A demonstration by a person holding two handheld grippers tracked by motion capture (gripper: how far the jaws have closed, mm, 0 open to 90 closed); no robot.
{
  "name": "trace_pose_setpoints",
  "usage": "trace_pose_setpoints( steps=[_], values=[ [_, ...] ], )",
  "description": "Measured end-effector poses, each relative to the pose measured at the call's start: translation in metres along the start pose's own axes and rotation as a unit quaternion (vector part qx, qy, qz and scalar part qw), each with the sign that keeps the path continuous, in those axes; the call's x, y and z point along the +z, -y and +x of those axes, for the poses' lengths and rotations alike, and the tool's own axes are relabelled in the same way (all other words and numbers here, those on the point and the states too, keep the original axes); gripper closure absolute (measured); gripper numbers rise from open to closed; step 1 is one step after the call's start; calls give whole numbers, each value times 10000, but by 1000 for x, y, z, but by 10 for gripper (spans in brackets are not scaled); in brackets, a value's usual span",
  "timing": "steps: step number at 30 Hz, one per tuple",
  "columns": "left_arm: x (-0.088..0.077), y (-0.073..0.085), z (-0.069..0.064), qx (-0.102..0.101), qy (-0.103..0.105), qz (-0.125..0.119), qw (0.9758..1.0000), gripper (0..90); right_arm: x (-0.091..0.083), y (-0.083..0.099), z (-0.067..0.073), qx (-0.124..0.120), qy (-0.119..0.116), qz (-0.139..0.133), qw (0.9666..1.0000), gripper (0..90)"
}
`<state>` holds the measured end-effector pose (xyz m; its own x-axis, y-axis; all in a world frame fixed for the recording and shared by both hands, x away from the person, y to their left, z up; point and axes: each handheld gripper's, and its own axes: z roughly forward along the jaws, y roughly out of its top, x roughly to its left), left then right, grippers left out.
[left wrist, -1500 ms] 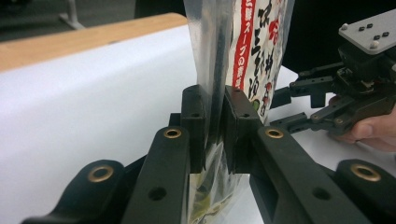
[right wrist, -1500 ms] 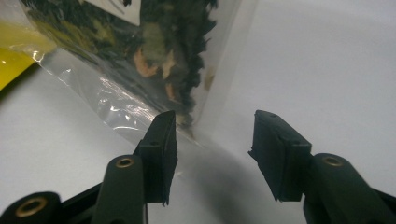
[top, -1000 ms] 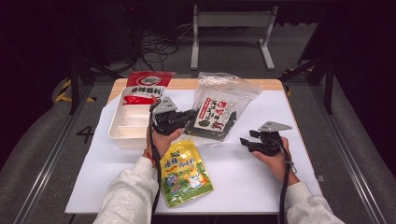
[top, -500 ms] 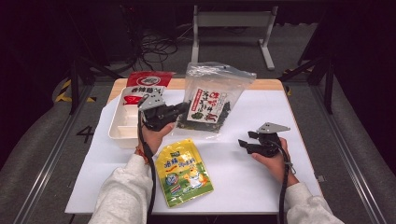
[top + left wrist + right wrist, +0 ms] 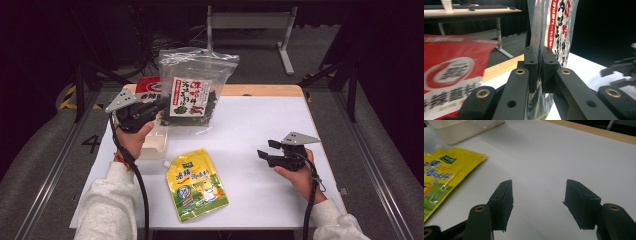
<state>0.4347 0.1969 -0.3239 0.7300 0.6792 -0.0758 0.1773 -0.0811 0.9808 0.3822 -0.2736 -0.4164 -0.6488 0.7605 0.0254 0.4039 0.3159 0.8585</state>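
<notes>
While the clear seaweed bag (image 5: 192,92) hangs upright in the upper middle of the high view, above the white tray (image 5: 152,145), the left gripper (image 5: 159,106) pinches its lower left edge between closed jaws. Lower right, the right gripper (image 5: 264,151) has just been opening, nothing between its jaws. A yellow pouch (image 5: 196,184) lies flat at lower centre.

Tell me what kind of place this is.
Probably a lab or recording studio, not a home: a white-topped table amid black curtains, a metal stand behind it, cables on the grey floor, and handheld grippers working food packets.
</notes>
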Motion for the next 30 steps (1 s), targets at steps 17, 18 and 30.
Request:
trace_pose_setpoints(
  steps=[17, 18, 30],
  values=[
    [-39, 7, 33, -129, -484, -174, 9986, 854, -27, 14, 12, -145, -247, -17, 9996, 386],
    [-40, 8, 34, -128, -512, -168, 9985, 853, -27, 14, 13, -175, -237, 3, 9996, 386],
    [-50, 17, 49, -249, -697, -223, 9970, 855, -32, 18, 22, -402, -297, 32, 9987, 381]
  ],
)
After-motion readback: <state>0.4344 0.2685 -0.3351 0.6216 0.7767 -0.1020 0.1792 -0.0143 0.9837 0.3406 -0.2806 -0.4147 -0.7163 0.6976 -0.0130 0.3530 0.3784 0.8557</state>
